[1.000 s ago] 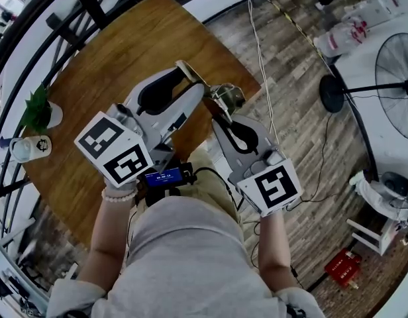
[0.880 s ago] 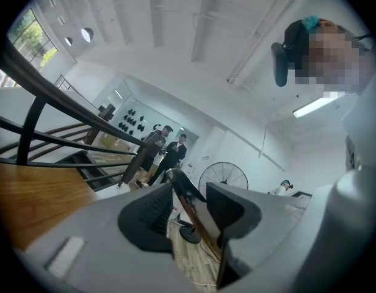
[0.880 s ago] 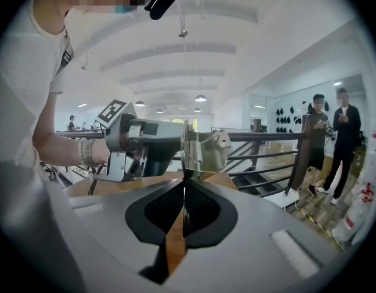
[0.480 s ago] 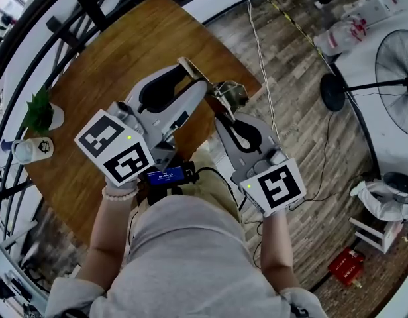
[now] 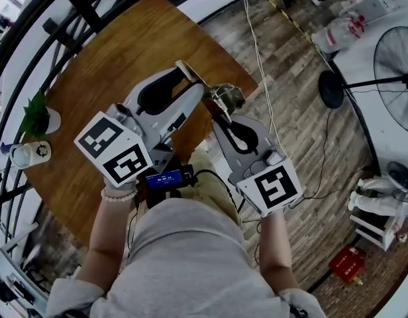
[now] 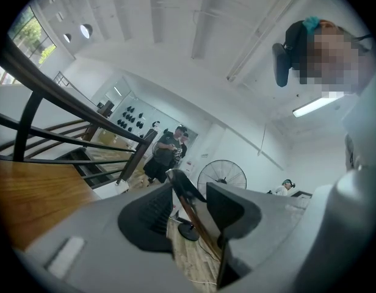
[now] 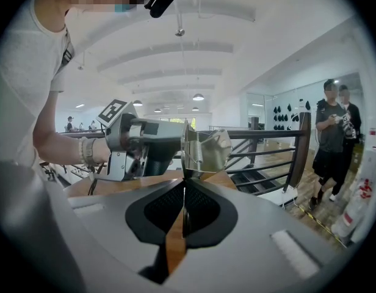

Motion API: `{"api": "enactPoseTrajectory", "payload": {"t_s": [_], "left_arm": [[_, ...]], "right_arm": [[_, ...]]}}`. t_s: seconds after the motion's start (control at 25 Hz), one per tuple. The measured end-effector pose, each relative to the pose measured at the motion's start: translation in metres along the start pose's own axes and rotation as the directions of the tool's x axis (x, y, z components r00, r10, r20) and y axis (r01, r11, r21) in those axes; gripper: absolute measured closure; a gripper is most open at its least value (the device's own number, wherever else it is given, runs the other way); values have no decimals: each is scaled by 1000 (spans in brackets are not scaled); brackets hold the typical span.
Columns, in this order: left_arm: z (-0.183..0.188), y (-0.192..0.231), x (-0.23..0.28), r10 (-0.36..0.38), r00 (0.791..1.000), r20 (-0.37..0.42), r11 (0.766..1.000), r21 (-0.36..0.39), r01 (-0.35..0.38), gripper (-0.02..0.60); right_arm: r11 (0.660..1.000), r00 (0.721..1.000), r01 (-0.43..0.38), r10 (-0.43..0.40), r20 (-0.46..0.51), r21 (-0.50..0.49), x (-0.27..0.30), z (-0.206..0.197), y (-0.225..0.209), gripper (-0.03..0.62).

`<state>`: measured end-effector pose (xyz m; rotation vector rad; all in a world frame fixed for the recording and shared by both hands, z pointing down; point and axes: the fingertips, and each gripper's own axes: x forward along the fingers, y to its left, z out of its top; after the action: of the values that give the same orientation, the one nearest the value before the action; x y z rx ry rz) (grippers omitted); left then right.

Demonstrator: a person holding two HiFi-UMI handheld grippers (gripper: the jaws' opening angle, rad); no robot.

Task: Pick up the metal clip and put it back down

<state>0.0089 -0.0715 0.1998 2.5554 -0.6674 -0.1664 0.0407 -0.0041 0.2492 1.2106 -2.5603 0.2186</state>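
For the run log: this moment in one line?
right gripper shut on metal clip | metal clip above table | left gripper open

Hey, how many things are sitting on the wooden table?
2: a potted plant and a mug, side by side at the table's left edge. Part of the table is covered, so more may be hidden.

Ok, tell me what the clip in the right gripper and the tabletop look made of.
The clip: bare metal, probably steel; shiny silver plates with glare and a coiled wire spring. The tabletop: wood or wood-look laminate; warm brown, matte, faint streaked grain. The pictures cannot settle which.
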Motion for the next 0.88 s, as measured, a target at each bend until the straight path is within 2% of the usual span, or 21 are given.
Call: {"api": "enactPoseTrajectory", "payload": {"t_s": [0.16, 0.36, 0.88], "left_arm": [[-6, 4, 0, -1, 1000, -8, 1000, -6, 1, 411], [-15, 10, 17, 5, 1000, -30, 1000, -22, -6, 411], [-57, 49, 34, 55, 993, -103, 993, -100, -65, 411]], "right_arm": [[1000, 1000, 2, -2, 4, 0, 3, -4, 0, 563], [1000, 998, -3, 4, -58, 16, 1, -24, -15, 563], [995, 989, -49, 60, -134, 83, 22, -67, -32, 563]]}}
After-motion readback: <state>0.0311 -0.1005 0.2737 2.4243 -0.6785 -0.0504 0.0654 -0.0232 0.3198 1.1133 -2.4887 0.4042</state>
